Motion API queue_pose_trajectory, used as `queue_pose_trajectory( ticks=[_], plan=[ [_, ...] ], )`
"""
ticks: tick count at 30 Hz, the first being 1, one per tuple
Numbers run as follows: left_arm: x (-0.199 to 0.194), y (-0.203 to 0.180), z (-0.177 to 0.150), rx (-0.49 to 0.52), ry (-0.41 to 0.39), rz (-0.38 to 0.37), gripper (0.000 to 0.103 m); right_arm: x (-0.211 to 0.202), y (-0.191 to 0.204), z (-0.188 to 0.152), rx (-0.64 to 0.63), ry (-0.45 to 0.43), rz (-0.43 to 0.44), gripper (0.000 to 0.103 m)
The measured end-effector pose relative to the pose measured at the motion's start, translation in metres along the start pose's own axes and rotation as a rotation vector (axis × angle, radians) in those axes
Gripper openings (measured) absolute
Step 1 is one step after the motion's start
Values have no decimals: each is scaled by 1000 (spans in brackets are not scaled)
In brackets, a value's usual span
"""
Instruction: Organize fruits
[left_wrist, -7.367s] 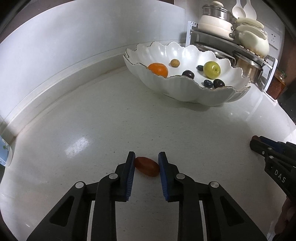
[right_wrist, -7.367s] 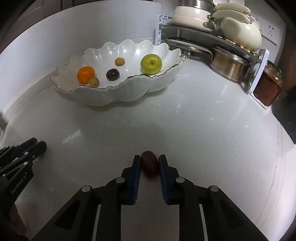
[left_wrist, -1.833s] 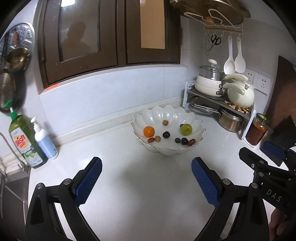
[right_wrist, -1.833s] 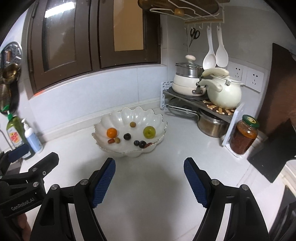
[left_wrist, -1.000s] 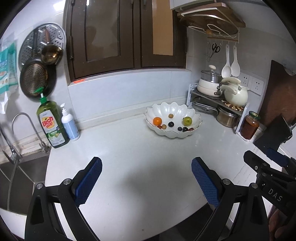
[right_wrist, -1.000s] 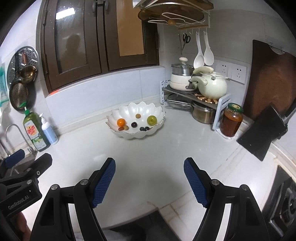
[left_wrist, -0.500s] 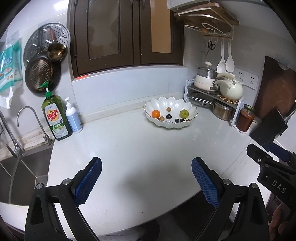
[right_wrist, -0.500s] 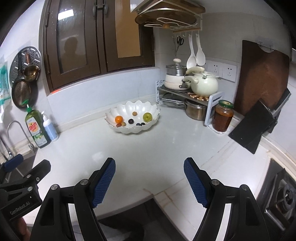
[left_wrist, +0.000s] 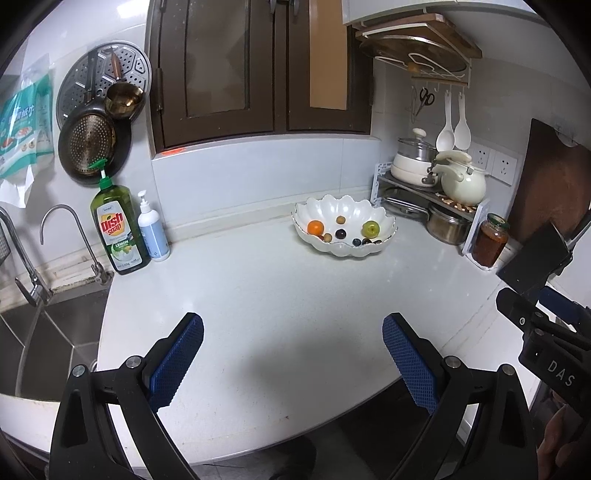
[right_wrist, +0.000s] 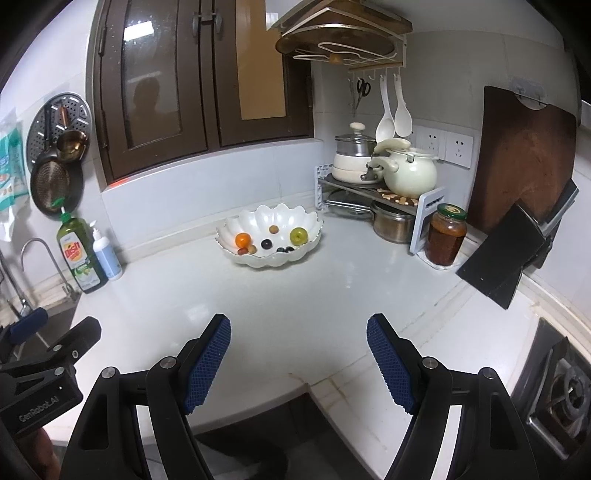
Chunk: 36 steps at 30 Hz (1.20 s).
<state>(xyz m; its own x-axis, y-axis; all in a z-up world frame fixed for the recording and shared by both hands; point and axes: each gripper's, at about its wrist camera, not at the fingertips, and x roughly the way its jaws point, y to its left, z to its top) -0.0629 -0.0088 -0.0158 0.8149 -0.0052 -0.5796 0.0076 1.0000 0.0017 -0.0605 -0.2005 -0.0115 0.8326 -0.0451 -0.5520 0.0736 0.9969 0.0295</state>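
Holding each tool (left_wrist: 291, 354) (right_wrist: 298, 352) wide open and empty, we see bare table (left_wrist: 280, 295) before the fruit bowl (left_wrist: 384, 216) far ahead.

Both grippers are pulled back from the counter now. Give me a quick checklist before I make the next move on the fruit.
1. Left gripper empty, jaws wide apart: ok.
2. Right gripper empty, jaws wide apart: ok.
3. Fruit gathered in the white bowl, including the orange and green apple: ok.
4. No loose fruit on the visible countertop: ok.
5. Bowl stands apart from the jar and the pot rack: ok.
6. Fruit hidden behind the bowl: cannot tell.
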Motion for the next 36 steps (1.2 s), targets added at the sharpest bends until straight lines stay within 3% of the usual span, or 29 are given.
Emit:
queue_pose_trajectory(
  ticks=[36],
  plan=[
    [-4, 0, -1, -1, 11, -23, 103, -7, 4, 3, 2, -14, -2, 77]
  ],
)
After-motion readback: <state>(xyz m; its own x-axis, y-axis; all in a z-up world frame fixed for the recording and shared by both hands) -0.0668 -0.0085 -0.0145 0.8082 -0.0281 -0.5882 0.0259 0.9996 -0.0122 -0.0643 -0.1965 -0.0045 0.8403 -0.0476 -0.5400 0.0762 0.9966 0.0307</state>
